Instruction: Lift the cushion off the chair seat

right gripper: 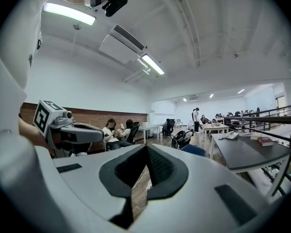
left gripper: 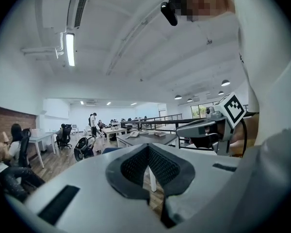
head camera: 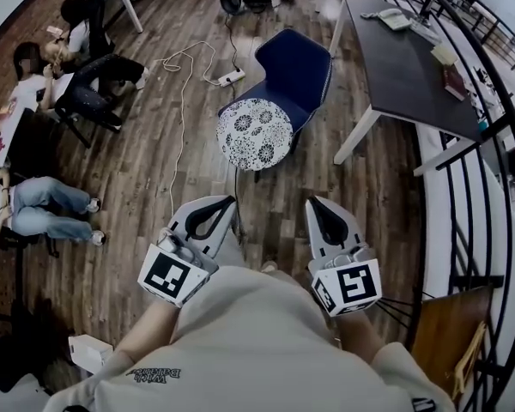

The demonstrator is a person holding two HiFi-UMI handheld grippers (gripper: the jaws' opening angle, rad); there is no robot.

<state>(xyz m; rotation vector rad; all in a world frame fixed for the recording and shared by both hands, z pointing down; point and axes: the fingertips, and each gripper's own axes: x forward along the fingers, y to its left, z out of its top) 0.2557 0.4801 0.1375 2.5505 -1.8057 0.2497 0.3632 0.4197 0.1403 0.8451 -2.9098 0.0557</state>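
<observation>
Both grippers are shut tight with nothing between the jaws: the left gripper point(head camera: 223, 204) and the right gripper point(head camera: 316, 206) are held side by side close to the person's chest, pointing roughly level over bare planks, well apart from anything they could grip. Each gripper view confirms it, with the dark pads meeting in a closed seam and only floor beyond.

Largest in the scene is the wooden floor point(head camera: 154, 170). On it, toward its right edge by the railing, stands a long dark table point(head camera: 395, 67). Just left of the table is the blue chair point(head camera: 296, 67), with its seat front facing the person. The cushion point(head camera: 254, 134), round and white with a dark floral print, rests at the front edge of that seat (it seems to hang a little past the edge). Smaller things lie beyond the chair: a white cable point(head camera: 182, 101) and a power strip point(head camera: 232, 78).

Nothing of the task looks done. The approach, opening the jaws, gripping and lifting the cushion all remain.
</observation>
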